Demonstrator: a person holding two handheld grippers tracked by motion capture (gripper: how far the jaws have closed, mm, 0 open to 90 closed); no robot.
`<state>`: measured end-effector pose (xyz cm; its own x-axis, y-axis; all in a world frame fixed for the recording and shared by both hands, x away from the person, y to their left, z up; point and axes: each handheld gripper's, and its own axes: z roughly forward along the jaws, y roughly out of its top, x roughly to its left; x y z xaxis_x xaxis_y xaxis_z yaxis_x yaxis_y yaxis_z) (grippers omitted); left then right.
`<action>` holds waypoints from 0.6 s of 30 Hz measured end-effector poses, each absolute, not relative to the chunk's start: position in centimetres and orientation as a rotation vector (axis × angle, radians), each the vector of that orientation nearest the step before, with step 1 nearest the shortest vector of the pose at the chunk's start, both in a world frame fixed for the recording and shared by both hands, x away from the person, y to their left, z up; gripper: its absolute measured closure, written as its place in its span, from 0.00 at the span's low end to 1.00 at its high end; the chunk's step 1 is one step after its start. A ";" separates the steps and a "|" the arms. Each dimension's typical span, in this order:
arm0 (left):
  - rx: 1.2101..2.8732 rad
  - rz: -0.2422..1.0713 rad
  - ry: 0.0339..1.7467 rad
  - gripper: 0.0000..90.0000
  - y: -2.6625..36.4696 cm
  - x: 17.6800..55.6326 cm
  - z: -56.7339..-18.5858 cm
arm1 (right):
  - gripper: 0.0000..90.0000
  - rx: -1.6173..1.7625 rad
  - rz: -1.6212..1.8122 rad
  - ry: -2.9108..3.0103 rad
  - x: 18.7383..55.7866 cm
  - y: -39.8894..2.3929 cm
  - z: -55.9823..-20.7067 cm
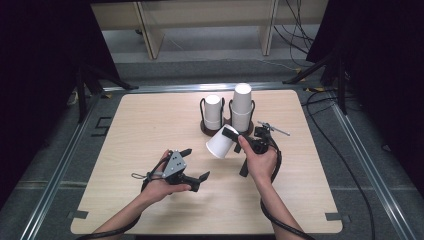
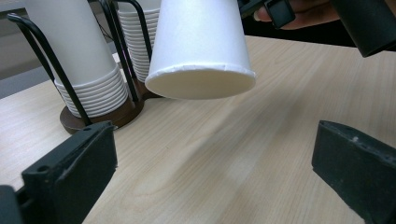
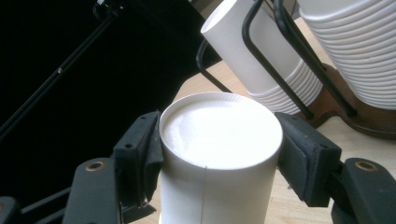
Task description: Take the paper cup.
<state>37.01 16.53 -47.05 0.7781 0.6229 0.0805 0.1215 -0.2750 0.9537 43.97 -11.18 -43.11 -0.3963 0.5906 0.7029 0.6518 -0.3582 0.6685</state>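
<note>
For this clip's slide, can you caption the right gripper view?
Right gripper clamps a white paper cup by its base end, beside the stacked-cup holder.

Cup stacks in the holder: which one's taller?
The right stack, seen from the high view, stands taller than the left stack. It sits nearest the right gripper.

two cup stacks (image 1: 213, 111), one loose cup (image 1: 220, 142)

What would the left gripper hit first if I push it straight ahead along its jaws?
Probably the paper cup that the right gripper holds tilted above the table; depth is unclear, so it could pass beneath the rim.
</note>
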 end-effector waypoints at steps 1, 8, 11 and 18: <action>1.812 0.538 0.574 0.00 16.5 37.1 -47.0 | 0.39 -1.701 -1.892 -1.717 44.0 -11.2 -43.1; 1.808 0.526 0.555 0.00 15.8 37.1 -46.7 | 0.39 -1.735 -1.902 -1.708 43.8 -12.1 -43.6; 1.811 0.525 0.545 0.00 15.5 37.4 -46.5 | 0.39 -1.761 -1.889 -1.675 43.7 -12.4 -43.8; 1.823 0.517 0.528 0.00 14.8 38.1 -46.3 | 0.39 -1.770 -1.865 -1.611 43.5 -12.7 -44.1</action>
